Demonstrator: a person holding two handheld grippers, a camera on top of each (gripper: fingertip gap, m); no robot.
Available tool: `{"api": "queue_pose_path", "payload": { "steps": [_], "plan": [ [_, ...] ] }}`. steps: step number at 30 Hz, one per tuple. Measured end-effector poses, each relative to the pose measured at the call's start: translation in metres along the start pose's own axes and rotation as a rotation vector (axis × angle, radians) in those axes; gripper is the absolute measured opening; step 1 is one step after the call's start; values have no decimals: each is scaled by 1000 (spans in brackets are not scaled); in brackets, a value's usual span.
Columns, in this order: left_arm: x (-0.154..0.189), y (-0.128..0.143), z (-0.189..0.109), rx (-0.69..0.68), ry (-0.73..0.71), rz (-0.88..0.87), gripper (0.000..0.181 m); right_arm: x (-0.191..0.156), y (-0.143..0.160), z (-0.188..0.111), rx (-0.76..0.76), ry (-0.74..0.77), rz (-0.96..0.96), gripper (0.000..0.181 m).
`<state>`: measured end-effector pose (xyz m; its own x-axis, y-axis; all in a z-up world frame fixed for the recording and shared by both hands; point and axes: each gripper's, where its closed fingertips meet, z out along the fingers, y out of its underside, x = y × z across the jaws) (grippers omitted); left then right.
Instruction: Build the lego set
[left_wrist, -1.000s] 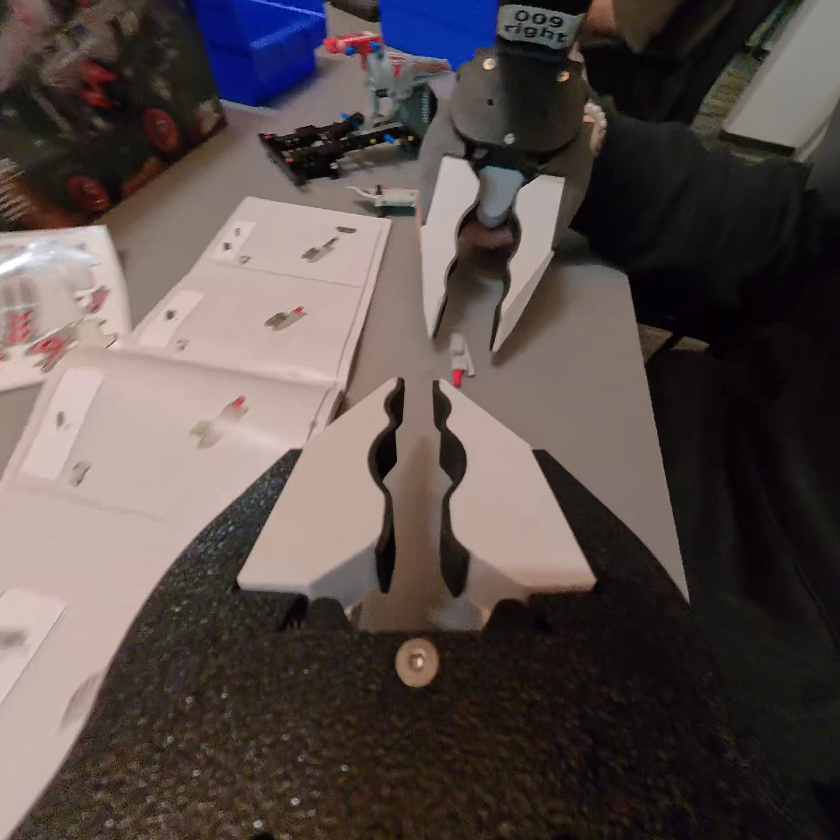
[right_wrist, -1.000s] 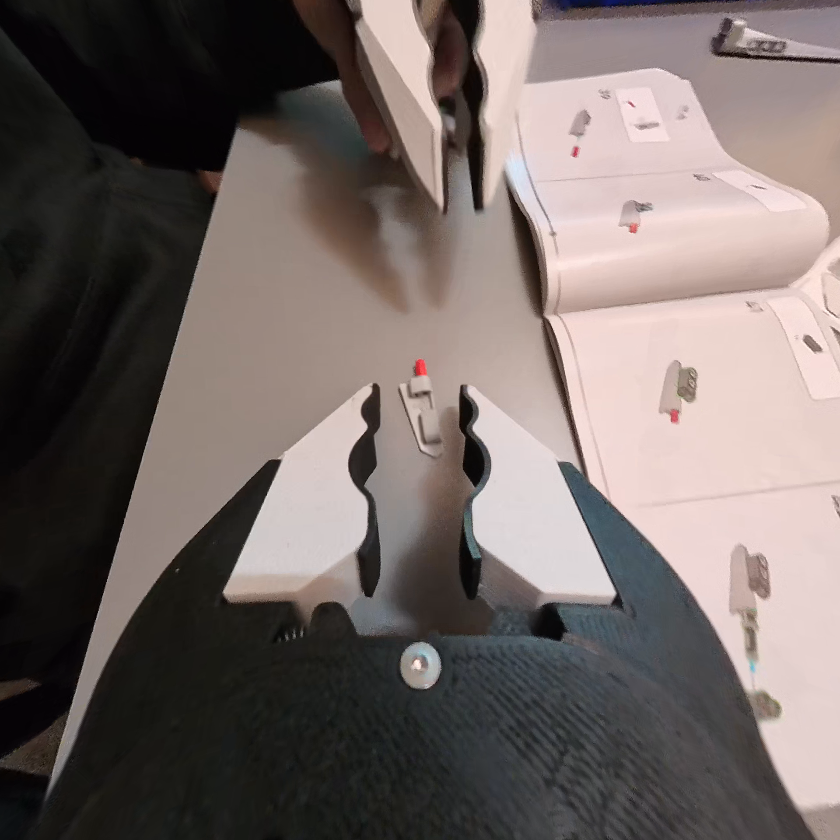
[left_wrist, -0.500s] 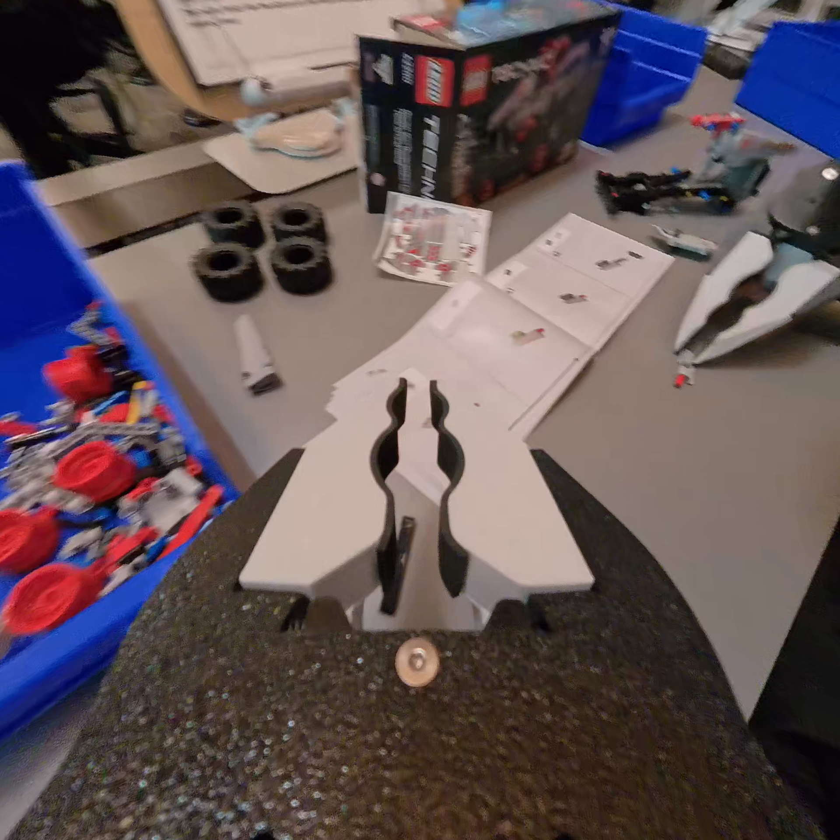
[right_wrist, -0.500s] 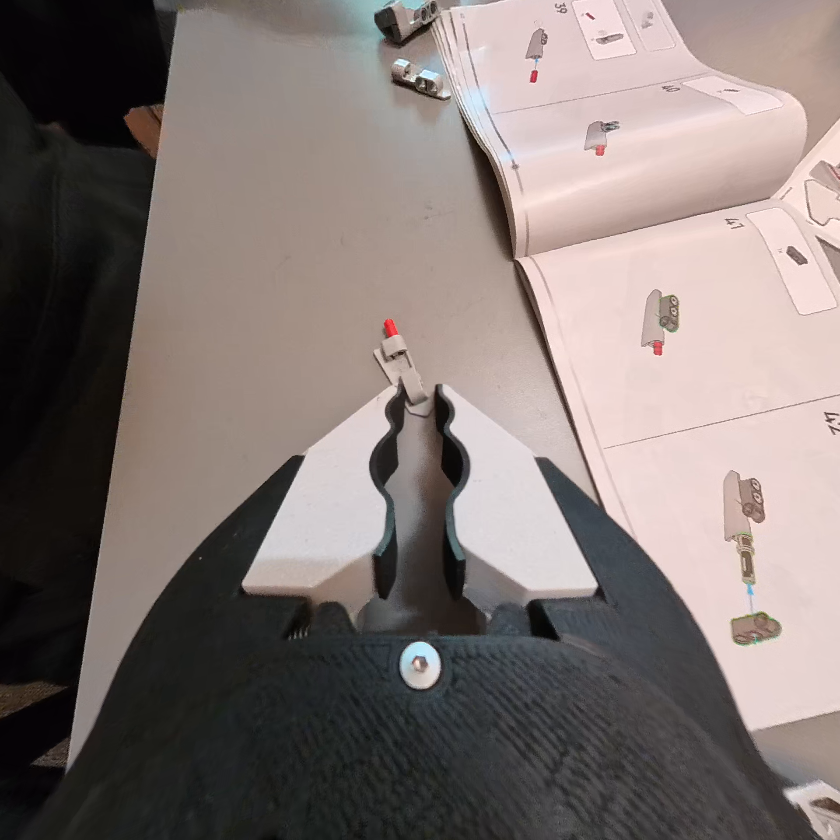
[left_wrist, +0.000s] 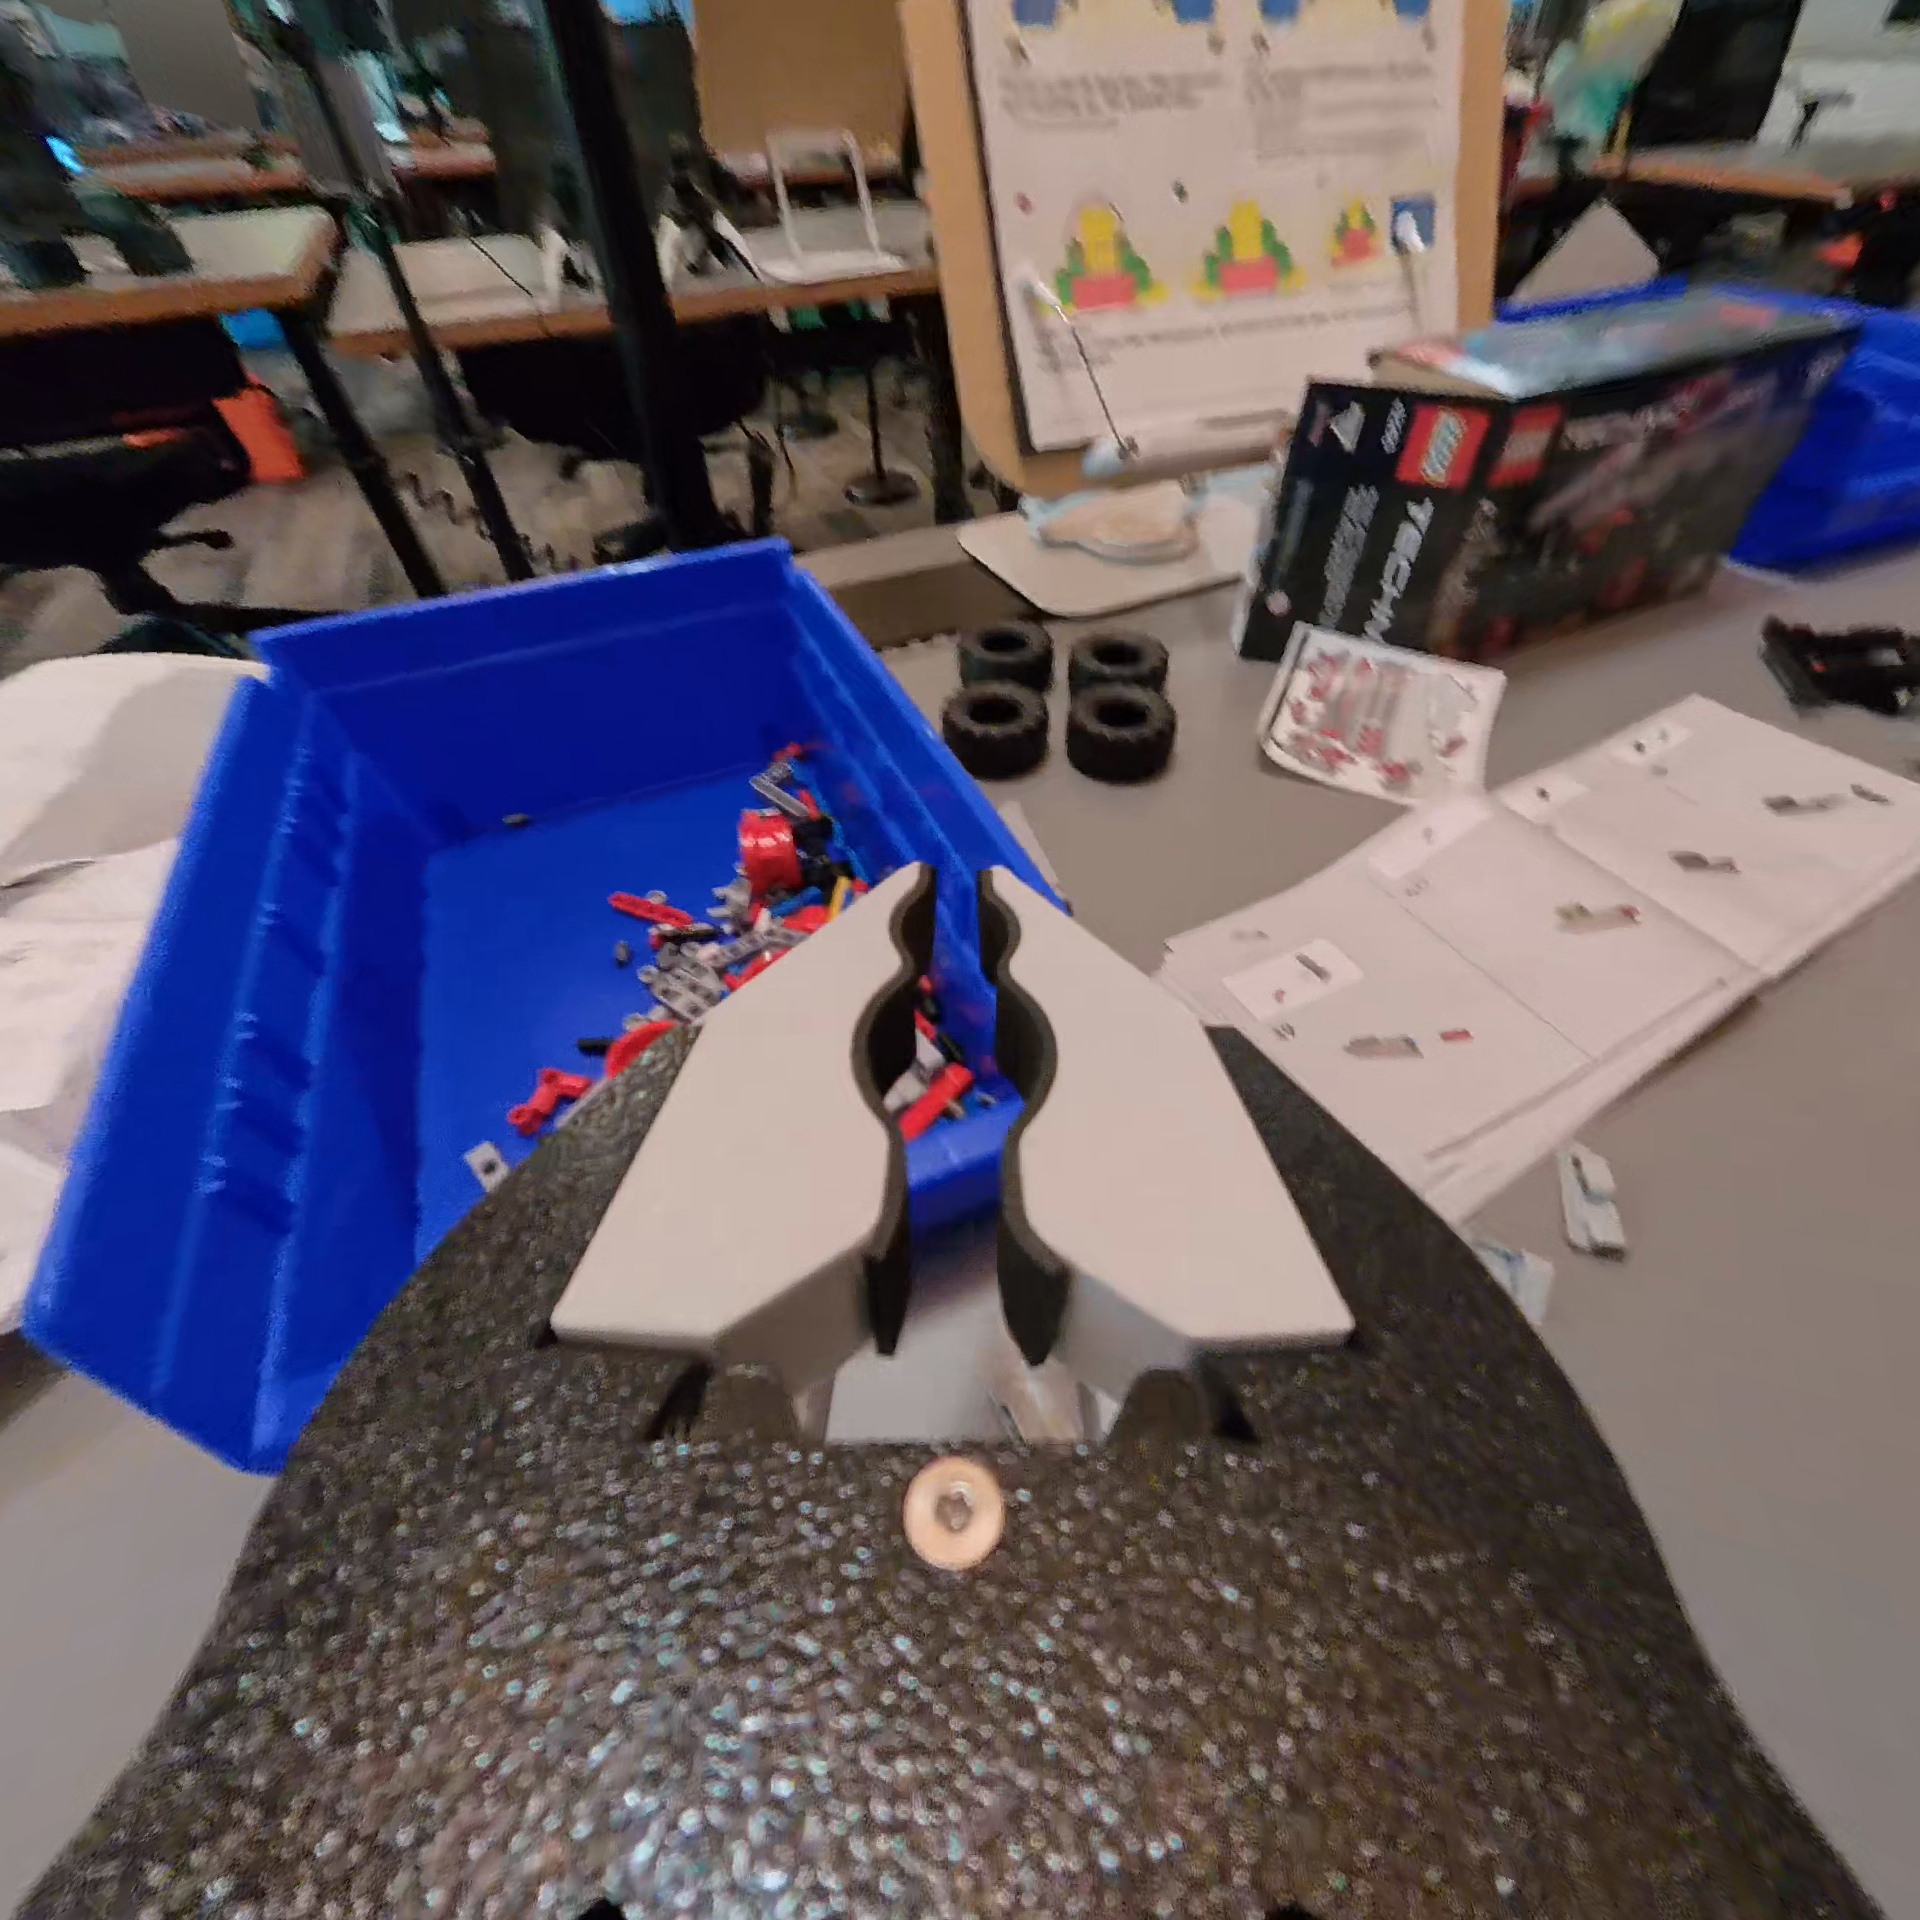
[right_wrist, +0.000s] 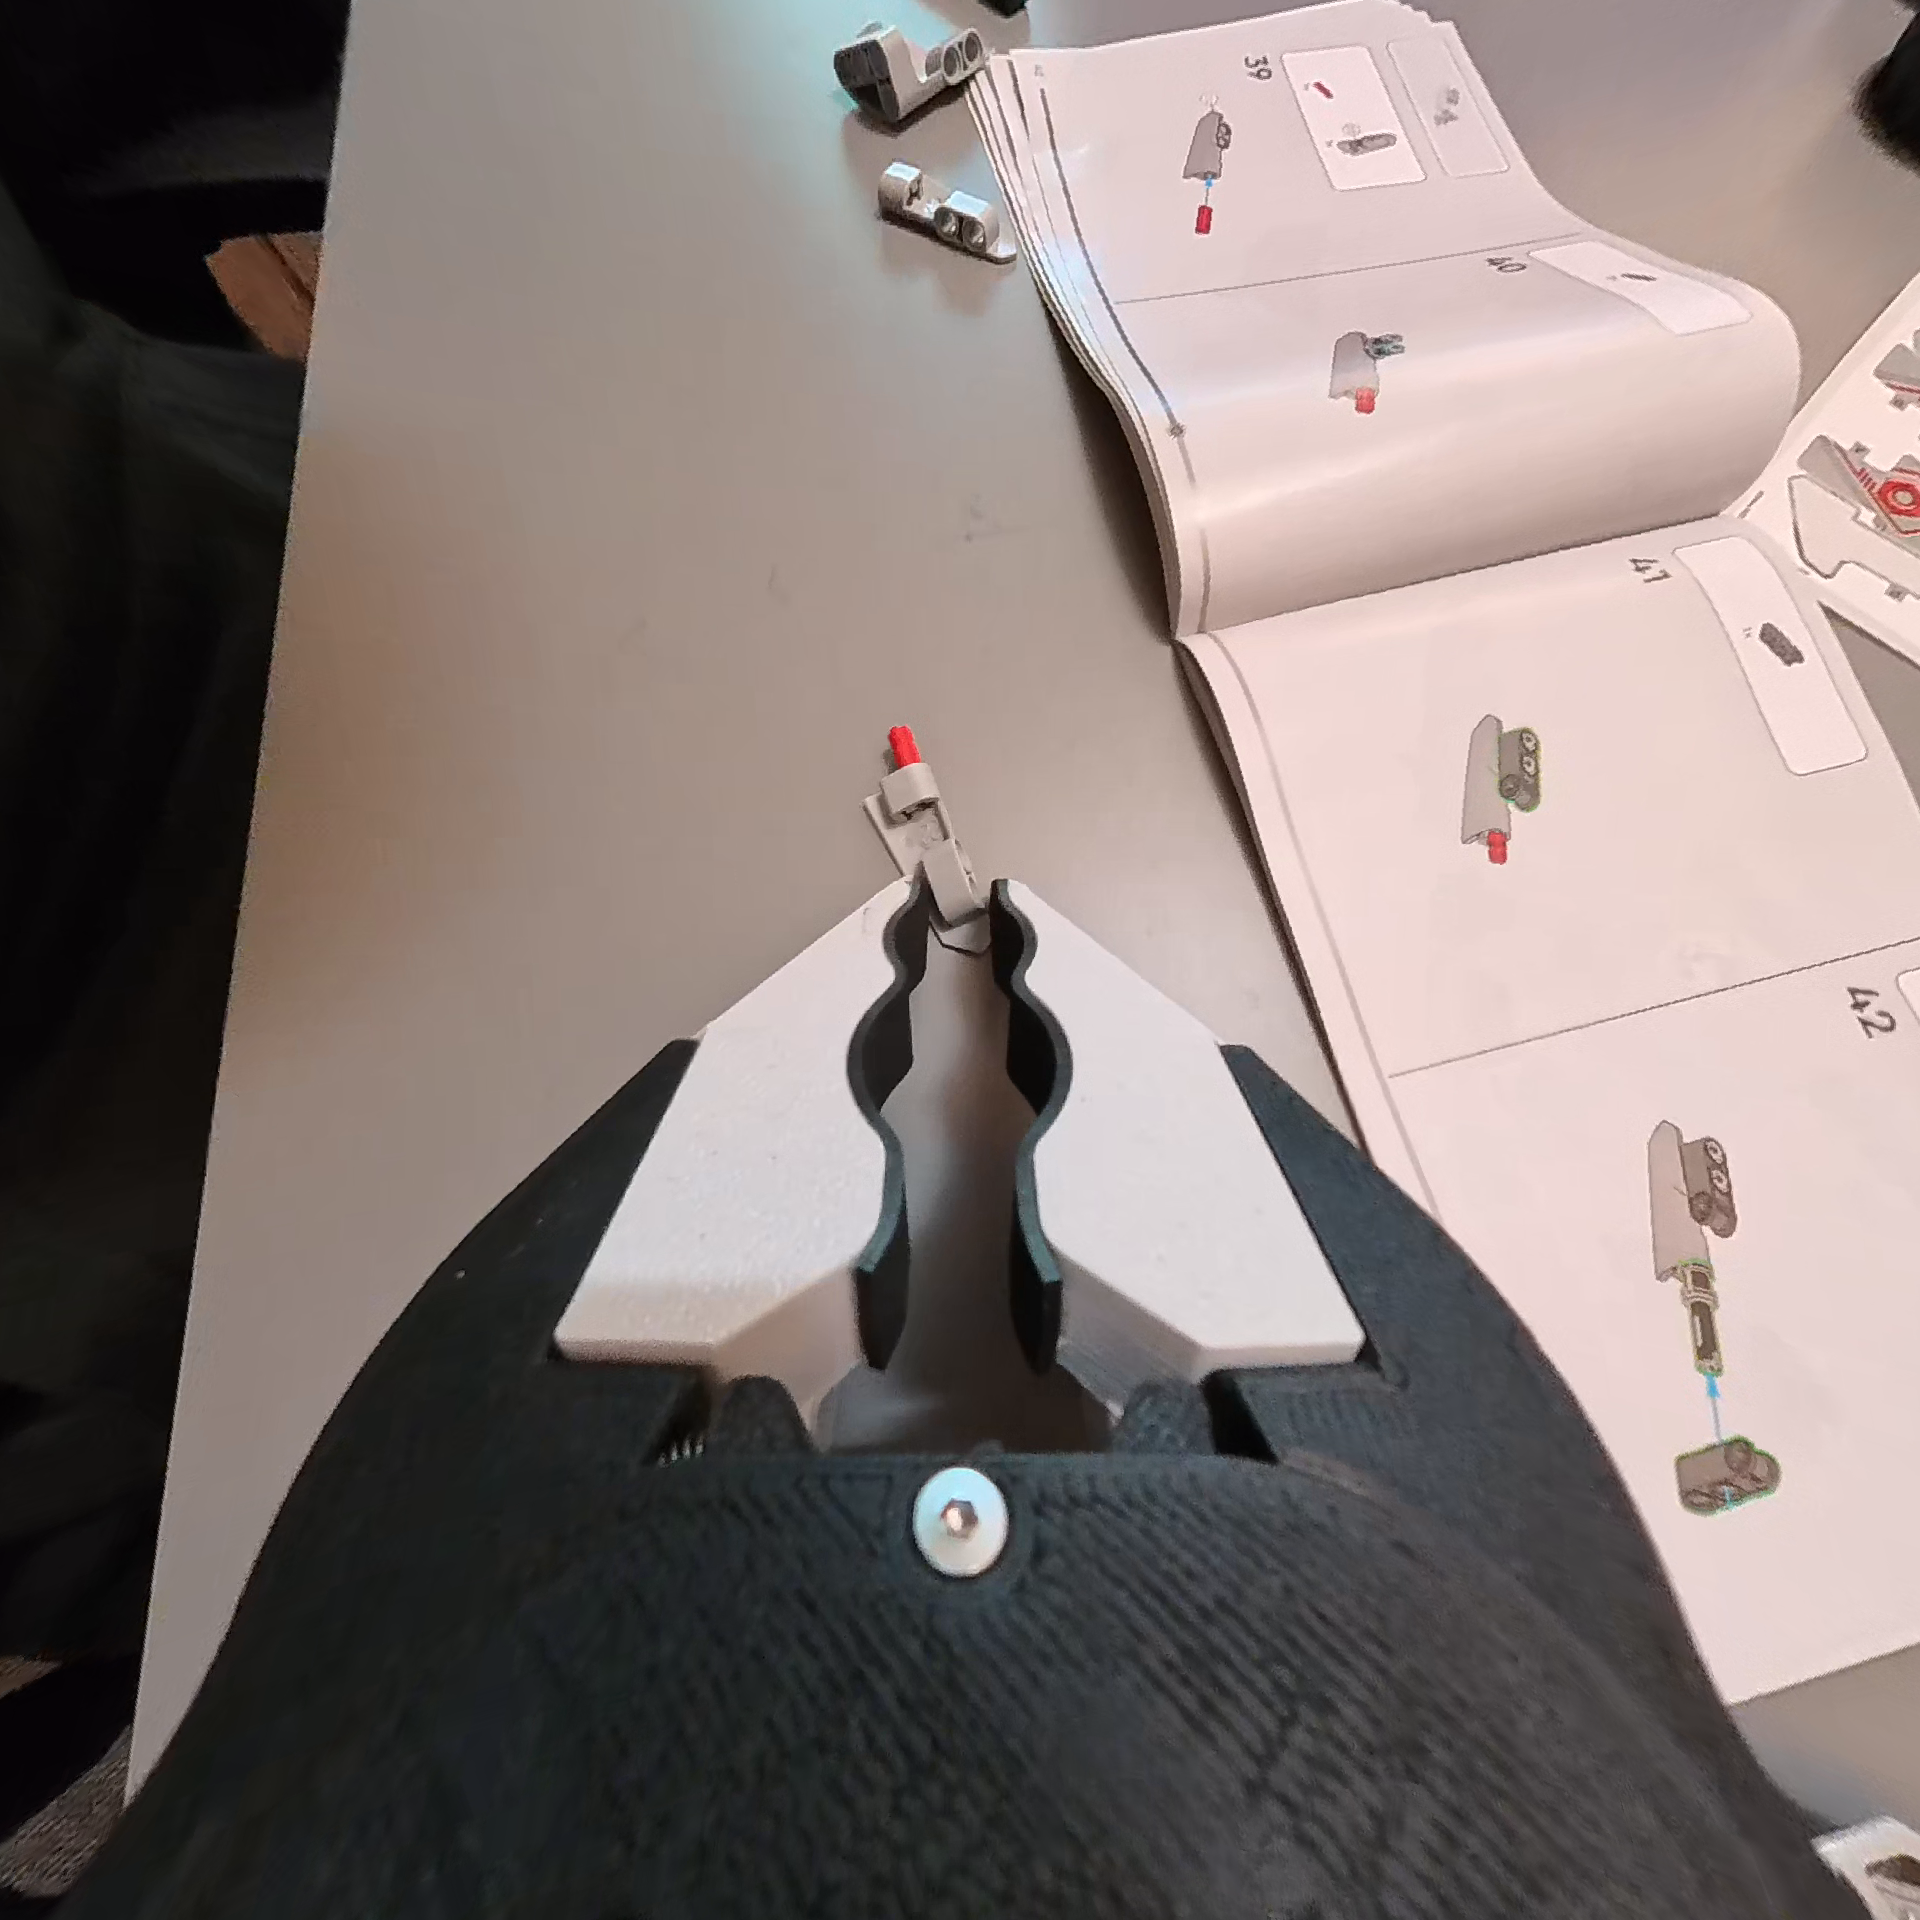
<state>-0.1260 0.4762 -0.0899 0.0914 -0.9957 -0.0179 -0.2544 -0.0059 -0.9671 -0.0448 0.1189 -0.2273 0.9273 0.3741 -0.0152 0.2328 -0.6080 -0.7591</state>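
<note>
The left gripper (left_wrist: 954, 883) has swung away from the open instruction booklet (left_wrist: 1538, 935) and now hangs over the blue bin (left_wrist: 343, 935) of loose red, grey and black lego parts (left_wrist: 748, 935), its fingers a narrow gap apart with nothing between them. The four black tyres (left_wrist: 1060, 701), the sticker sheet (left_wrist: 1382, 712) and the dark lego box (left_wrist: 1507, 499) have slid toward the right of its view.

The right gripper (right_wrist: 954, 894) has hardly moved in the last half second: its tips pinch the near end of the small grey piece with a red pin (right_wrist: 920, 800), which lies on the grey bench (right_wrist: 623, 520) just left of the booklet. A second ago its fingers stood apart around that piece. Two more grey pieces (right_wrist: 925, 135) lie near the bench's far edge.

The box, the booklet pages and a poster board (left_wrist: 1216, 208) behind carry print.
</note>
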Motion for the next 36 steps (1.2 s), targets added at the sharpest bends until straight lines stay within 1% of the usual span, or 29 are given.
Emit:
{"api": "queue_pose_path", "payload": {
  "steps": [1,3,5,11,15,17,21,25,27,28,29,31,33,35,36],
  "plan": [
    [-6,-5,0,30,-14,-13,5,0,-1,1,0,6,0,10],
    [-17,-9,-1,71,-48,-23,4,1,-1,1,0,15,-5,10],
    [-26,-6,-1,77,-74,-19,5,0,0,2,-6,18,-14,12],
    [-42,12,0,28,-102,-26,5,0,-1,2,-4,2,8,12],
    [-52,18,0,5,-121,-15,5,1,0,2,-4,-2,16,11],
    [-60,16,-1,-2,-130,7,6,0,-1,2,-4,-3,17,11],
    [-85,8,2,-76,-152,78,9,1,0,2,-4,2,11,11],
    [-107,-3,14,-134,-109,148,13,1,0,2,-4,2,13,11],
    [-115,2,25,-215,-54,174,17,1,0,2,-4,-2,18,11],
    [-116,8,31,-272,-4,190,18,1,0,2,-4,-4,21,11],
    [-114,17,36,-353,62,211,17,1,0,2,-4,-5,23,11],
    [-114,44,42,-570,175,260,15,1,0,2,-3,-9,28,11],
    [-116,70,44,-781,273,400,11,1,0,2,-3,-16,37,10],
    [-122,90,43,-938,354,608,12,1,-1,2,-2,-25,49,10],
    [-125,98,42,-1002,392,714,15,1,-1,2,-2,-30,57,10]
  ]
}}
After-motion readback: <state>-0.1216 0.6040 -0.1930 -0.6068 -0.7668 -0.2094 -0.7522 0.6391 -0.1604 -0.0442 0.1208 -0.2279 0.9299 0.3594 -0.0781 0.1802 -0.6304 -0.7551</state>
